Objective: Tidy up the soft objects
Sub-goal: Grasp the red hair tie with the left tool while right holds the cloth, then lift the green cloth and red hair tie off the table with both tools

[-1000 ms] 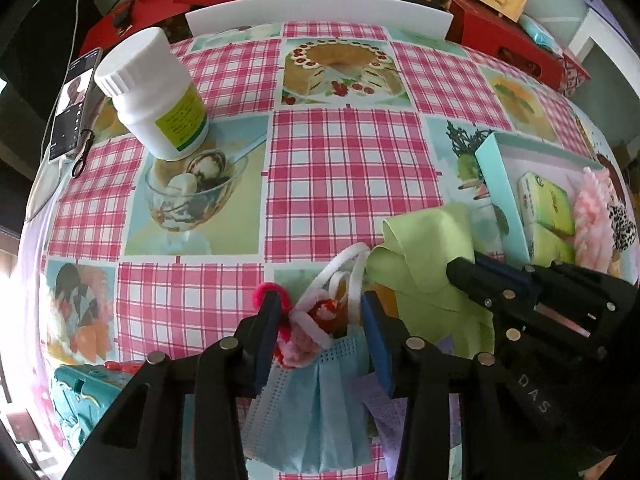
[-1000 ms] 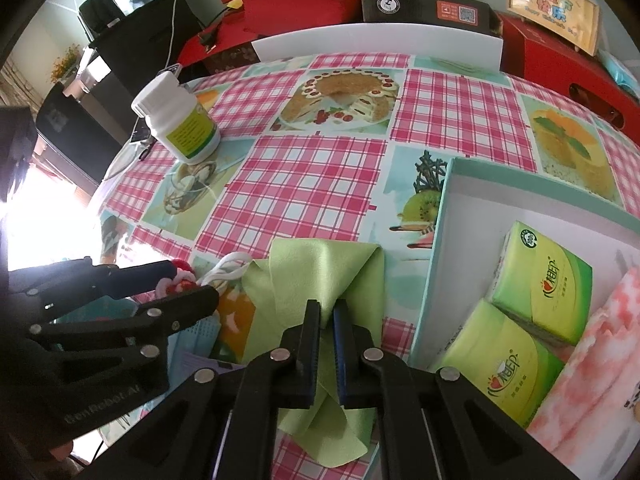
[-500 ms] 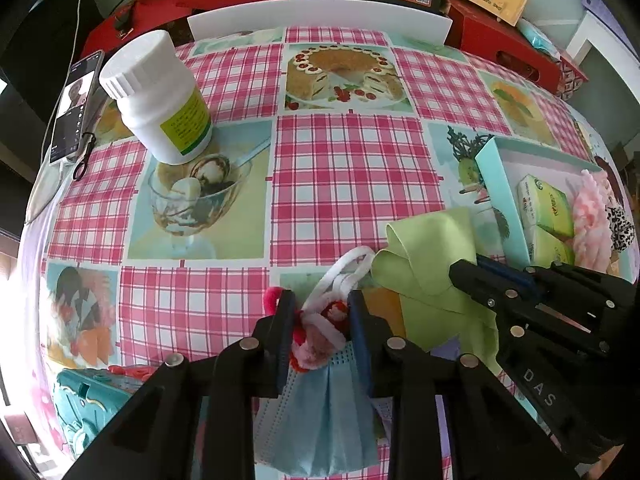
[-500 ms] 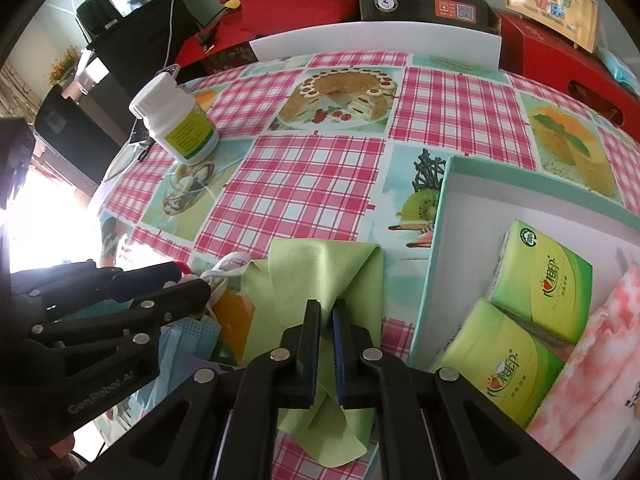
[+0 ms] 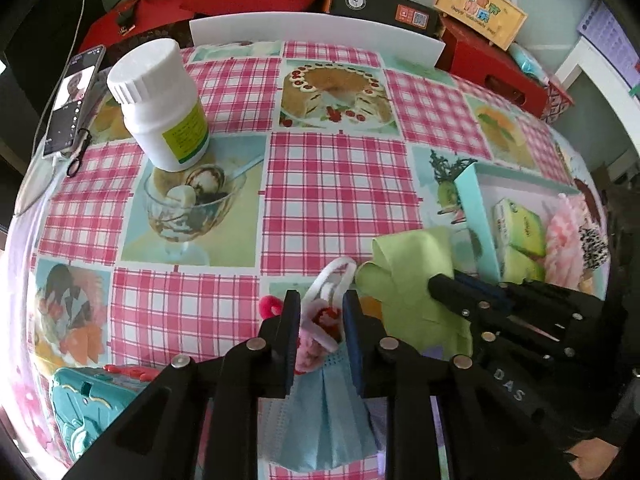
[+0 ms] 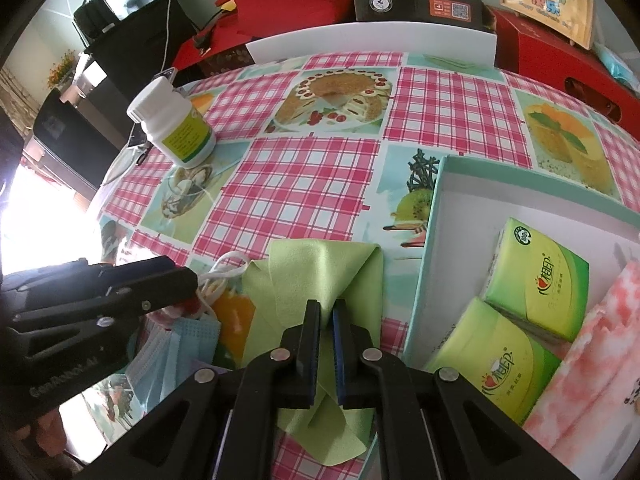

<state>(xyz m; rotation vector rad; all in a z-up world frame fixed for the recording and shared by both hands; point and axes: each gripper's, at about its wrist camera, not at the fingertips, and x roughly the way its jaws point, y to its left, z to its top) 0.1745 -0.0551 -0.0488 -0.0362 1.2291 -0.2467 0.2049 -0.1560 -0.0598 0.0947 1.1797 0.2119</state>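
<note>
While pinched, blue face mask [image 5: 324, 412] runs lengthwise along left gripper [image 5: 320, 316]

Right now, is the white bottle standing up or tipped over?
Standing up. The white bottle rests on its base on the checked tablecloth, cap on top.

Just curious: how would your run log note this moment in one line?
left tongs: closing around pink fuzzy toy | right tongs: shut on green cloth
</note>
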